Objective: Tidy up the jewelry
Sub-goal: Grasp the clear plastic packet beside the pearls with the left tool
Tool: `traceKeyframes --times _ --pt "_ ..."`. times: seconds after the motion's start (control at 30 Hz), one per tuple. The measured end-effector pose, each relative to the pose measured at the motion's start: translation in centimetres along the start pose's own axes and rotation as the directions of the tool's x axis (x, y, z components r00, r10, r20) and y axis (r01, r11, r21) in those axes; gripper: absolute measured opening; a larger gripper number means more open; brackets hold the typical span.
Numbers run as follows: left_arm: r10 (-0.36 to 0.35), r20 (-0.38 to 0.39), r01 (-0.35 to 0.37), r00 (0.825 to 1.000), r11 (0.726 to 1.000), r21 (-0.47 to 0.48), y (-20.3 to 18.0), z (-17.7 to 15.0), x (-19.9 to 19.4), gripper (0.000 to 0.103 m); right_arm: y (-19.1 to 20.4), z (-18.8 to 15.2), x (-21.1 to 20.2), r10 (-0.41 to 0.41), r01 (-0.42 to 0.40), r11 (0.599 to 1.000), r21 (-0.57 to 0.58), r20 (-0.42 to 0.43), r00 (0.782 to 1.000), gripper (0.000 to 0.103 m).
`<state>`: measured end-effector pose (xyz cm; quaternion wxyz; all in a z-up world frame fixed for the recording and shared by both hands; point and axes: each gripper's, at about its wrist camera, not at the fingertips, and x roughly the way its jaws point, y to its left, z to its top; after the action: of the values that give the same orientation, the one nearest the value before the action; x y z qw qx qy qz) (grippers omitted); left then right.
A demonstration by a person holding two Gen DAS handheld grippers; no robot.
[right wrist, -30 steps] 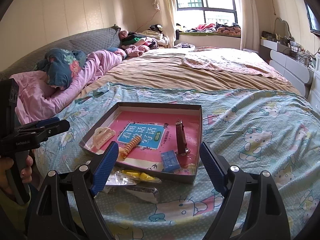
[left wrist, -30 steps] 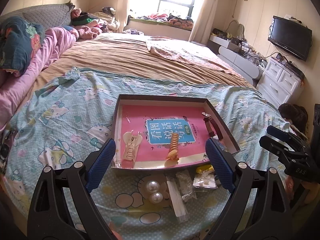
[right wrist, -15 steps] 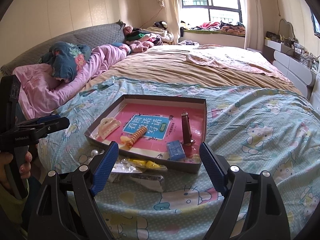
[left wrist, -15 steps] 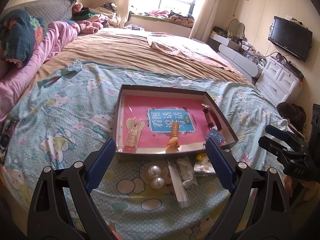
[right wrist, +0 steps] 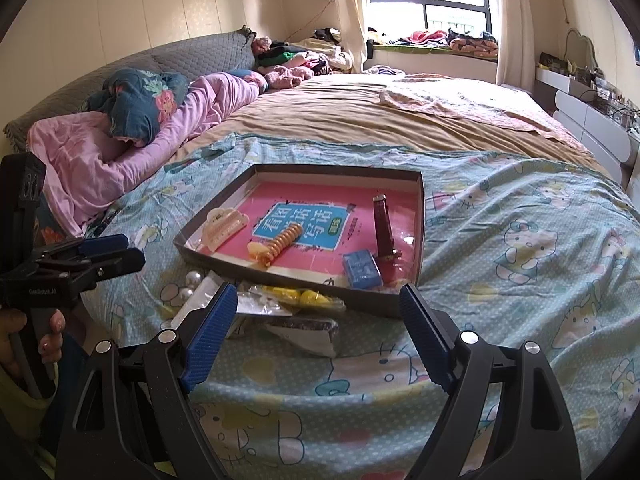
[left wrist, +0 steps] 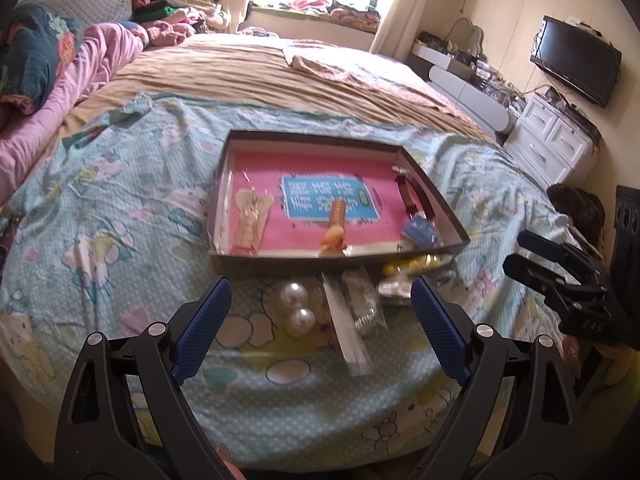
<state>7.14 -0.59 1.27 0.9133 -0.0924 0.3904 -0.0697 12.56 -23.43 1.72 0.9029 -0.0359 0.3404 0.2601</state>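
The left gripper [left wrist: 318, 320], jaws wide and empty, is held just before the pearl hair tie [left wrist: 297, 309] (outside the tray [left wrist: 280, 266]); the right gripper [right wrist: 316, 338], equally unclenched, is placed farther.

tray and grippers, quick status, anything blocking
Left gripper and right gripper both open, empty. Tray holds clips; pearls and packets loose on the bedsheet before it. Nothing in the way.

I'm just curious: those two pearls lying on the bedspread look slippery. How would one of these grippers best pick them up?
Probably from above with the open left gripper, its fingers closing on opposite sides of the nearer pearl of the pearls. Round beads roll, so pinch across the widest part.
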Motion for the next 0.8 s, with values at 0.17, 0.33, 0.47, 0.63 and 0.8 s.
traceKeyframes --times 0.17,0.33,0.47,0.63,0.8 --pt "-0.022 -0.045 0.022 0.999 1.0 -0.003 -0.3 -1.3 0.8 0.075 -0.1 -0.7 0.3 0.008 -0.008 1.0 -0.001 -0.021 1.0 0.082" --pt "-0.032 -0.089 0.032 0.996 0.999 -0.001 -0.7 -2.3 1.9 0.065 -0.2 -1.4 0.7 0.012 -0.013 1.0 -0.003 -0.043 0.999 0.082" --pt "-0.04 -0.116 0.041 0.992 0.999 0.001 -1.0 -2.9 2.6 0.06 -0.4 -2.0 1.0 0.015 -0.015 1.0 0.0 -0.062 0.998 0.082" --pt "-0.065 -0.155 0.062 0.986 0.998 -0.023 -0.9 -3.6 3.8 0.047 -0.7 -2.5 1.4 0.017 -0.016 1.0 0.008 -0.077 0.997 0.082" --pt "-0.088 -0.185 0.084 0.979 0.996 -0.033 -1.2 -4.1 4.6 0.035 -1.2 -2.9 1.8 0.017 -0.015 1.0 0.018 -0.089 0.996 0.082"
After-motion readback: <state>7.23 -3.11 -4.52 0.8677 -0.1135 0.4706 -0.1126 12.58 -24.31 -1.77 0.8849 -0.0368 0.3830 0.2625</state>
